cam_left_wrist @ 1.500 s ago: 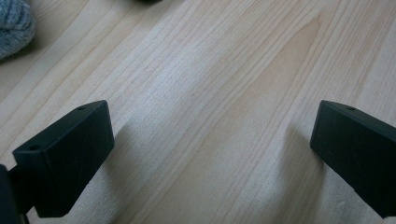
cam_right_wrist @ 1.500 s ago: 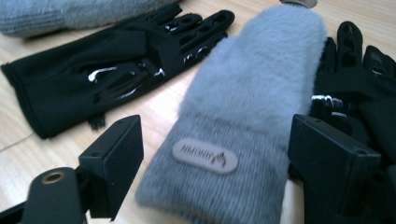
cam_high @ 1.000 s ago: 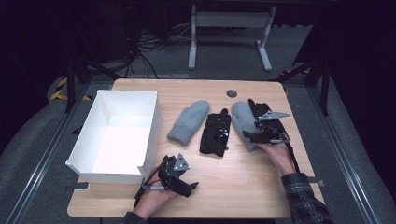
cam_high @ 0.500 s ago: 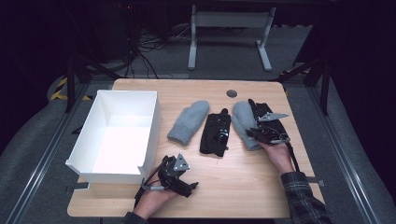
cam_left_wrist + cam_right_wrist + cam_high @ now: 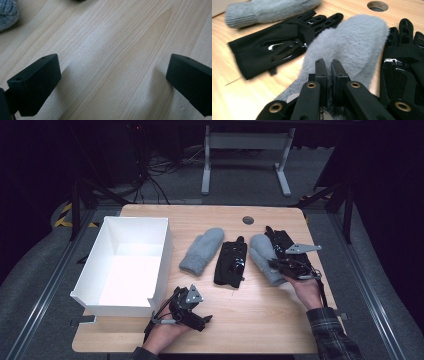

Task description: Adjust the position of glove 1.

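Grey fleece is what I'm working with: from the high view, the grey mitten [image 5: 264, 257] lies at three o'clock of the counter [image 5: 260, 320], between two black gloves, my right tongs [image 5: 276, 264] on its cuff end. Left tongs [image 5: 202, 320] rest at six o'clock, beside the white box [image 5: 162, 250]. Left gripper view: jaws spread wide over bare wood. Right gripper view: right tongs have just clenched, pinching the mitten's fluffy pile near the ribbed cuff. Soft, light, floppy; I'd judge the cuff the firmest hold.

The right gripper [image 5: 328, 65] fingers hide the grey mitten [image 5: 352, 47] cuff; the black glove [image 5: 404, 65] runs off-frame.
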`<state>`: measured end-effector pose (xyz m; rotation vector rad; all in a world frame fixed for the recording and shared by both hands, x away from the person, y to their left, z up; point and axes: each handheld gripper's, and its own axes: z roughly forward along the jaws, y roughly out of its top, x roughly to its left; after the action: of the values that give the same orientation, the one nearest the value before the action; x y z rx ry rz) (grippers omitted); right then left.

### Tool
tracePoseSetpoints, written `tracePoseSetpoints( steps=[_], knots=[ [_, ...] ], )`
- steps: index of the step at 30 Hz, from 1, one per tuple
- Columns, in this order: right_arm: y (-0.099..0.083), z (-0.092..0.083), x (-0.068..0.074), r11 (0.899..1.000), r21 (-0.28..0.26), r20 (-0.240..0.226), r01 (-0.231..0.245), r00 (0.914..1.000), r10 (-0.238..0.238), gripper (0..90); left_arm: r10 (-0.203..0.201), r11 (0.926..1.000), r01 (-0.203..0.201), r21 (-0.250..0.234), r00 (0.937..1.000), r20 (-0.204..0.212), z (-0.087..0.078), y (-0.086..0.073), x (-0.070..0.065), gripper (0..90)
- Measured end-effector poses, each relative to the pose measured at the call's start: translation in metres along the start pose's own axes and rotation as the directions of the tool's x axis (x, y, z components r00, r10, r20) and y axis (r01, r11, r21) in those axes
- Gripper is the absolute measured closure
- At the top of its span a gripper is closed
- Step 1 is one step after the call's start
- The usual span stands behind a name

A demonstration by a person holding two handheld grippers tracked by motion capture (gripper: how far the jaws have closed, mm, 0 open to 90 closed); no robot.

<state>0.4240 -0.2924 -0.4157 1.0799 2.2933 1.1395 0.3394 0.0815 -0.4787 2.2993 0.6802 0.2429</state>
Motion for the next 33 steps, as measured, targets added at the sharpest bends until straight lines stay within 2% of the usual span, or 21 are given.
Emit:
tracePoseSetpoints(
  steps=[2,7,18,20,21,22,24,25,29,33],
  knots=[
    [-0.002,-0.007,0.007,1.000,-0.010,-0.012,0.002,0.9999,-0.002,86.5,-0.002,1.0000,0.002,-0.001,1.0000,0.000,0.000,0.000,0.000,0.2],
    [-0.014,-0.020,0.027,0.999,0.022,-0.024,0.038,0.9990,-0.037,86.5,0.000,1.0000,0.000,0.000,1.0000,0.000,0.000,0.000,0.000,0.2],
    [-0.048,-0.040,0.060,0.996,0.087,-0.084,0.032,0.9962,-0.025,85.6,0.000,1.0000,0.000,0.000,1.0000,0.000,0.000,0.000,0.000,0.2],
    [-0.052,-0.042,0.064,0.995,0.097,-0.098,0.032,0.9949,-0.022,84.3,0.000,1.0000,0.000,0.000,1.0000,0.000,0.000,0.000,0.000,0.2],
    [-0.054,-0.043,0.066,0.994,0.101,-0.107,0.030,0.9940,-0.019,80.6,0.000,1.0000,0.000,0.000,1.0000,0.000,0.000,0.000,0.000,0.2],
    [-0.054,-0.043,0.066,0.994,0.101,-0.107,0.030,0.9940,-0.019,80.6,0.000,1.0000,0.000,0.000,1.0000,0.000,0.000,0.000,0.000,0.2],
    [-0.055,-0.045,0.069,0.993,0.110,-0.115,0.032,0.9932,-0.019,64.3,-0.001,1.0000,0.001,-0.001,1.0000,-0.001,0.000,0.000,0.000,0.2],
    [-0.054,-0.048,0.069,0.996,0.087,-0.113,0.027,0.9934,-0.017,57.1,0.000,1.0000,0.000,0.000,1.0000,0.000,0.000,0.000,0.000,0.2],
    [-0.050,-0.056,0.065,0.999,0.049,-0.102,0.021,0.9946,-0.016,57.1,0.001,1.0000,-0.001,0.000,1.0000,-0.002,0.000,0.000,0.000,0.2],
    [-0.050,-0.066,0.051,0.999,0.036,-0.077,0.010,0.9970,-0.007,70.9,-0.001,1.0000,0.001,0.000,1.0000,-0.002,0.000,0.000,0.000,0.2]
  ],
)
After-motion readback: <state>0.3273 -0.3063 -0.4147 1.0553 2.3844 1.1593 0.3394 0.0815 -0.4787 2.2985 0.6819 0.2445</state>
